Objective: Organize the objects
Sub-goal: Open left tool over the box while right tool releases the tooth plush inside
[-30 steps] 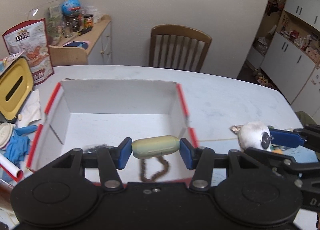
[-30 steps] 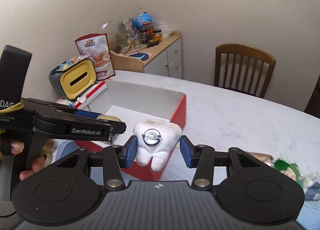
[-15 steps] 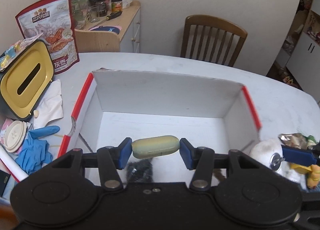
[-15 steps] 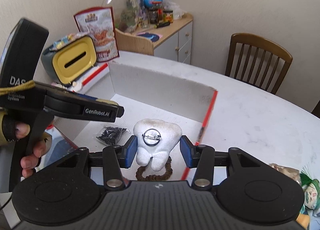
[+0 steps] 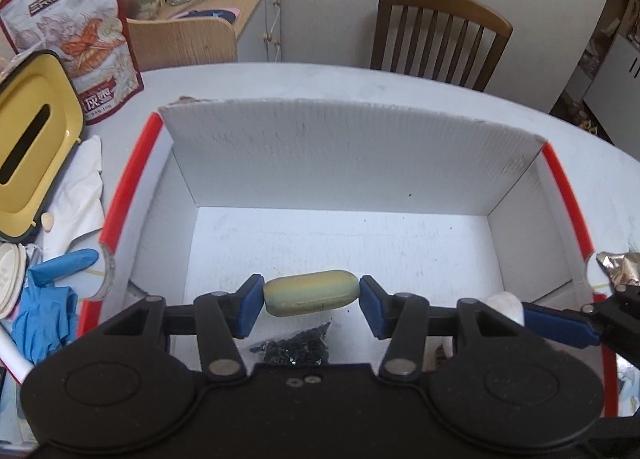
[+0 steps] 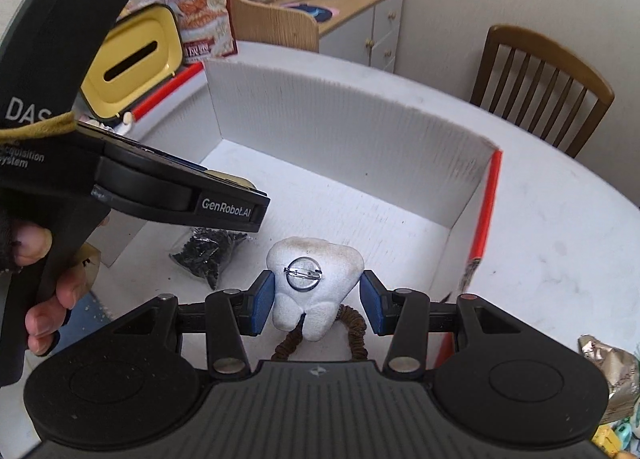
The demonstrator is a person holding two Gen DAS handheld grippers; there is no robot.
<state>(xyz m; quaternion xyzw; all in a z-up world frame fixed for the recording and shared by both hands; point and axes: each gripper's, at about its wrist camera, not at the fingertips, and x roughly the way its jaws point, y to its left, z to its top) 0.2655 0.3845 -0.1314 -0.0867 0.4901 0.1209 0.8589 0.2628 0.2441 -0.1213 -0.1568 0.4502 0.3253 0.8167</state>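
You're pinching the green capsule (image 5: pixel 310 292) w/ your left gripper (image 5: pixel 311 305) and the tooth plush (image 6: pixel 316 286) w/ your right gripper (image 6: pixel 316 303), both hanging over the white box (image 5: pixel 352 163).

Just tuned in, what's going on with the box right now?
A person holds a gripper in each hand over the open white box on the table. The left gripper is shut on a green-yellow capsule; the right gripper is shut on a white tooth plush. Both are held above the box floor, not yet released. A bag of black bits and a brown hair tie already lie inside.
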